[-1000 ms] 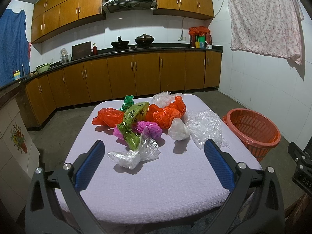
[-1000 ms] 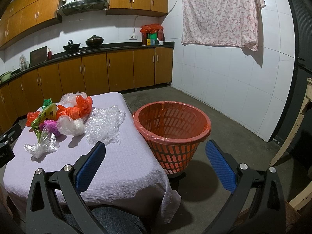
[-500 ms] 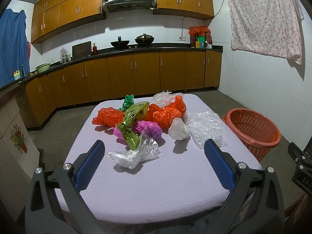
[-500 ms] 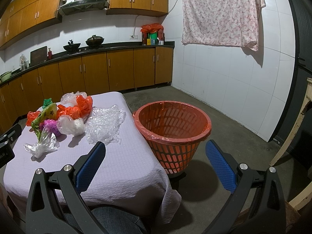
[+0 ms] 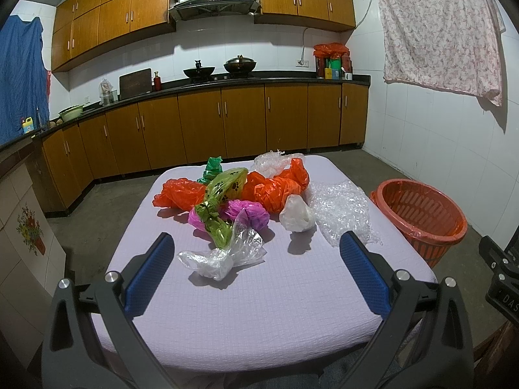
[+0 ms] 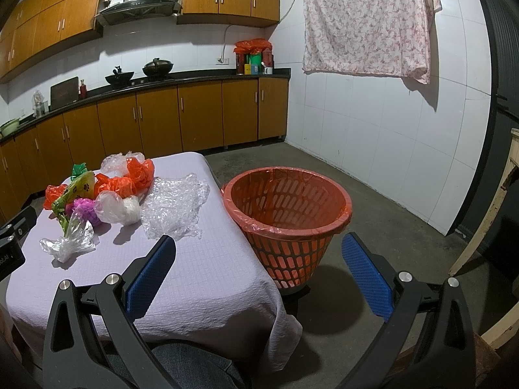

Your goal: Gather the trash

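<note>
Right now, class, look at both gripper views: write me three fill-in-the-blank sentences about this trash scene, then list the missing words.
1. The basket beside the table is ____ in colour.
2. The jaws of both the left gripper and the right gripper are ____.
3. The piece of trash lying closest to the basket is the ____ wrap.

Missing words: orange; open; bubble
</note>
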A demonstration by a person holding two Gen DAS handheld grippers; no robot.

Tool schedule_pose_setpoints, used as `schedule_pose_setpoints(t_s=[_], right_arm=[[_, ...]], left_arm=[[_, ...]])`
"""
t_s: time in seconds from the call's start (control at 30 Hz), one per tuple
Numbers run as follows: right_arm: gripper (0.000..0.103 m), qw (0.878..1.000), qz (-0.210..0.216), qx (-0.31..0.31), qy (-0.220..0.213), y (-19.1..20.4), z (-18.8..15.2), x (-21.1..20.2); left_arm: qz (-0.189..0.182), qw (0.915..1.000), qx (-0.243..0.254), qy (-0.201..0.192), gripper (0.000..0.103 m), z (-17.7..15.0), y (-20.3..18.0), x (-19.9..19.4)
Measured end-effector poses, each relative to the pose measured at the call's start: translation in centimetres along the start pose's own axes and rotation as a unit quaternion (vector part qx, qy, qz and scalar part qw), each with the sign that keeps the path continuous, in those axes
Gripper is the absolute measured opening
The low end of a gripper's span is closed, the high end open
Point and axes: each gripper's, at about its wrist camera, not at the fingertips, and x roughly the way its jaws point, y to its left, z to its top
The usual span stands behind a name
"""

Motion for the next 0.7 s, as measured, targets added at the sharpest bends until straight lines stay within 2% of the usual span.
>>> schedule_pose_setpoints(t_s=[0.7], right_arm=[[0.101,1.000,0.013,0.007,0.000,-0.03,0.48,0.89]], left_arm=[[0.011,0.9999,-0.002,0.006,0.099,-0.48,0.15,0.94]])
